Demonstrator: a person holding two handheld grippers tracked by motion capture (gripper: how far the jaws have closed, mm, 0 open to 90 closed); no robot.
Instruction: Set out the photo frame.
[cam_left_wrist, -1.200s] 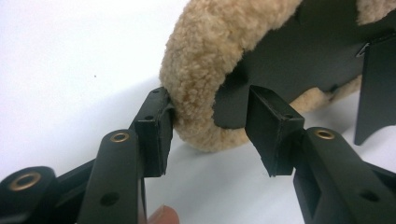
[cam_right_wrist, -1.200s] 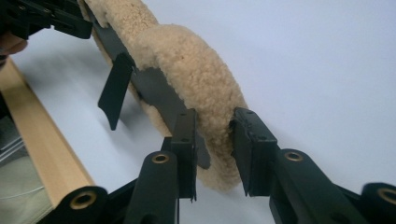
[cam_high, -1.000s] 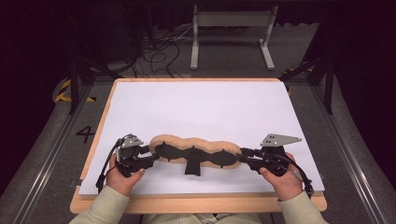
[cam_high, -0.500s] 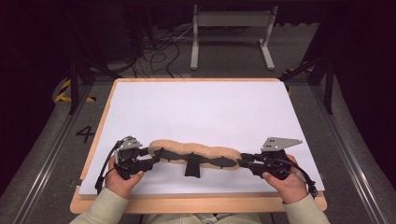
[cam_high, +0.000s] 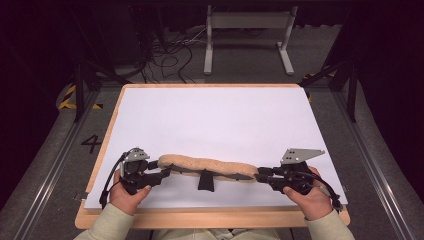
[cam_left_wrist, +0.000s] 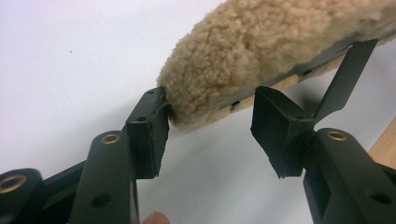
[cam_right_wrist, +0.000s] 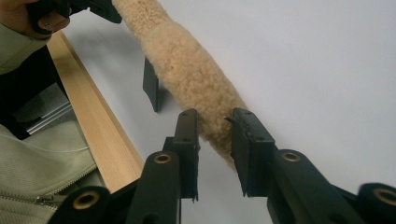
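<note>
- Fleece pad (cam_high: 210, 166), tan and woolly, long and narrow, stretched between the two grippers near the table's front edge; a black strap (cam_high: 205, 181) hangs from its underside about midway.
- Left gripper (cam_high: 161, 173): jaws parted around the pad's end. One pad touches the fleece (cam_left_wrist: 224, 70), the other stands clear with a gap; released, not clamping. Jaws have just been opening, the fleece end between them.
- Right gripper (cam_high: 262, 174): jaws closed on the pad's other end, both pads pressing the fleece (cam_right_wrist: 196, 79); grasping it.
- White sheet (cam_high: 215, 120) covers the tabletop; wide bare room beyond both grippers, toward the far side.
- Wooden table rim (cam_high: 210, 217) runs just behind the grippers, close to the person's sleeves.
- Past the far edge: dark floor, loose cables (cam_high: 170, 55), a white metal stand (cam_high: 248, 35). Well apart from the work.
</note>
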